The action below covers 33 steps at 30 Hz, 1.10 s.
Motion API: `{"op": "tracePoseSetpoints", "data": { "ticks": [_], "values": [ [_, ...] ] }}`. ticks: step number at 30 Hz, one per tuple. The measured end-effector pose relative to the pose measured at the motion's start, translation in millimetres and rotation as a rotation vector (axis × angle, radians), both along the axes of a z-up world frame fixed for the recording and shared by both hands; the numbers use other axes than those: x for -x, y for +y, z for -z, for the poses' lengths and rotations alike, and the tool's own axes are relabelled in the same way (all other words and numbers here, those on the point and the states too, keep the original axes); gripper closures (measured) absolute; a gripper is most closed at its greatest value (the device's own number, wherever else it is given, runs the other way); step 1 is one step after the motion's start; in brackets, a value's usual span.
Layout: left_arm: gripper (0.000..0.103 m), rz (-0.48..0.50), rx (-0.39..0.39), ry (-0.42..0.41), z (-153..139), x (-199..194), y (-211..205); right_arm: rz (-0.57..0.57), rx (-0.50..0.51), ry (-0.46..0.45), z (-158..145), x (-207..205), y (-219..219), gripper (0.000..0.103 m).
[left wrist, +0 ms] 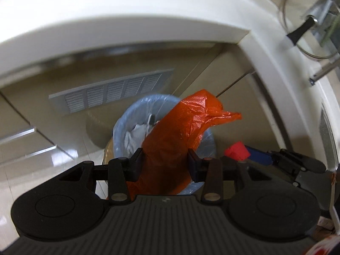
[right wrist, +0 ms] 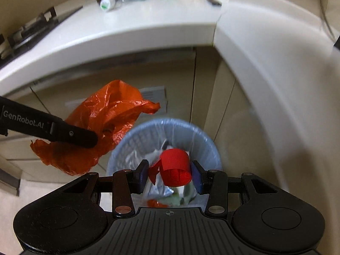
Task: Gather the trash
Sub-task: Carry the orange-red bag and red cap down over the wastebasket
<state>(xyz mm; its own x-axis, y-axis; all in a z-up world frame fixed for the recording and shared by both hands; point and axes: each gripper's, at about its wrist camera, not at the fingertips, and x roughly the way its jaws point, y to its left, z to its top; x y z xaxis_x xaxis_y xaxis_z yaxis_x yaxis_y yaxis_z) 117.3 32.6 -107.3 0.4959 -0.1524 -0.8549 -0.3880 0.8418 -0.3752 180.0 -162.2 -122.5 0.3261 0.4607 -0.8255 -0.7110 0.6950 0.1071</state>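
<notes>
I have two grippers in play. My left gripper [left wrist: 164,161] is clamped on one orange plastic bag [left wrist: 170,144], which sticks up between its jaws above the bin. My right gripper [right wrist: 169,173] is clenched around one red ribbon roll [right wrist: 175,170], hanging directly over the bin's mouth. Below both sits one blue mesh wastebasket [right wrist: 204,140] with a clear liner, on the floor against the cabinet, already holding crumpled white and green scraps. Beyond, on the white counter [right wrist: 148,21], I count one toppled bottle [right wrist: 108,3] beside a cluster of packets too blurred to count.
</notes>
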Motion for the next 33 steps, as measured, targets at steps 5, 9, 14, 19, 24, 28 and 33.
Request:
{"op": "tracePoseSetpoints", "data": {
  "ticks": [5,9,14,19,24,28,33],
  "values": [
    [0.065,-0.03,0.018,0.052,19.5,-4.0,0.4,-0.004,0.023,0.031,18.8,-6.2,2.5,0.06],
    [0.064,-0.051,0.034,0.075,30.8,-8.4,0.2,0.005,0.03,0.033,24.7,-12.8,0.5,0.06],
    [0.064,-0.061,0.041,0.089,40.1,-12.9,-0.1,0.007,0.038,0.037,29.5,-19.6,0.1,0.06],
    [0.064,-0.071,0.047,0.104,47.3,-20.1,0.6,-0.007,0.05,0.045,37.4,-22.3,3.9,0.06],
    [0.064,-0.087,0.059,0.11,52.3,-26.5,3.9,-0.023,0.062,0.039,42.3,-22.4,7.6,0.06],
    [0.063,-0.088,0.069,0.111,55.9,-32.4,4.0,-0.027,0.068,0.035,43.3,-23.1,7.3,0.06],
    [0.038,-0.083,0.079,0.102,60.5,-39.4,2.0,-0.02,0.076,0.036,45.5,-23.2,4.3,0.06]
  ]
}}
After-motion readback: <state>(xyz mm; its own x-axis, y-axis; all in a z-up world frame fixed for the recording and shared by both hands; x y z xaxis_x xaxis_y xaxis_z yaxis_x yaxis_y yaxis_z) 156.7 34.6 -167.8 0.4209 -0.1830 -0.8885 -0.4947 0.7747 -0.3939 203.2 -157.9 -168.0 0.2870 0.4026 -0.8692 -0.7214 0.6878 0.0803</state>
